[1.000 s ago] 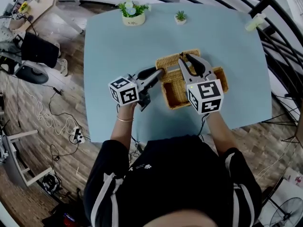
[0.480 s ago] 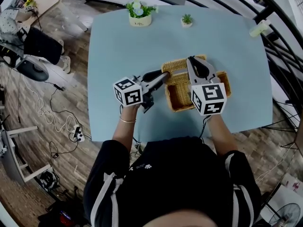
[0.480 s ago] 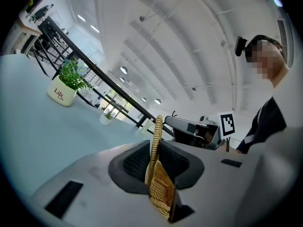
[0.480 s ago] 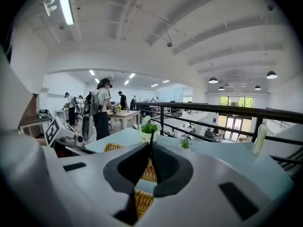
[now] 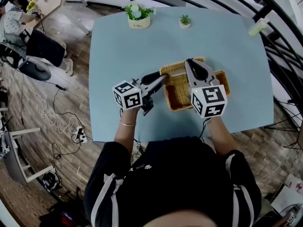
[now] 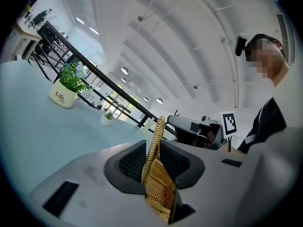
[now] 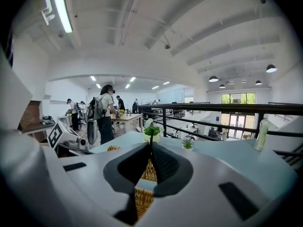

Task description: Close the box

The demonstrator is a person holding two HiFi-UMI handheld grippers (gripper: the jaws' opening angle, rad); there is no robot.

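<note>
At the upper left of the head view a person (image 5: pixel 10 7) sits at a desk, with a black chair (image 5: pixel 41 46) below and cables (image 5: pixel 47 112) trailing over the wood floor (image 5: pixel 28 141). The pale blue table (image 5: pixel 118 51) fills the middle. A flower pot (image 5: pixel 137 15) stands at its far edge and a small plant (image 5: pixel 184 21) just right of it, both well apart from my work. A bottle (image 5: pixel 255 26) sits at the upper right corner, against the dark railing (image 5: pixel 279 37).

My left claw (image 5: pixel 161 78) reaches in level from the left, its marker cube (image 5: pixel 127 94) trailing behind. It is clenched on the left end of the wicker lid (image 5: pixel 173 68). In the left gripper view the woven flap (image 6: pixel 158 183) stands edge-on between the two pads (image 6: pixel 135 162), its coiled rim rising above them. These jaws have just opened a touch wider, with the wicker between them.

The lid stands raised along the far side of the box (image 5: pixel 174 94), which lies right of centre on the table with its top open.

My right claw (image 5: pixel 188 60) stretches across that open top from the near side, tilted slightly down, its tips at the lid's upper edge. In the right gripper view its jaws are pinched together with nothing between the tips, and the wicker shows below them. People (image 7: pixel 102 112) stand at the left of that view, far off.
</note>
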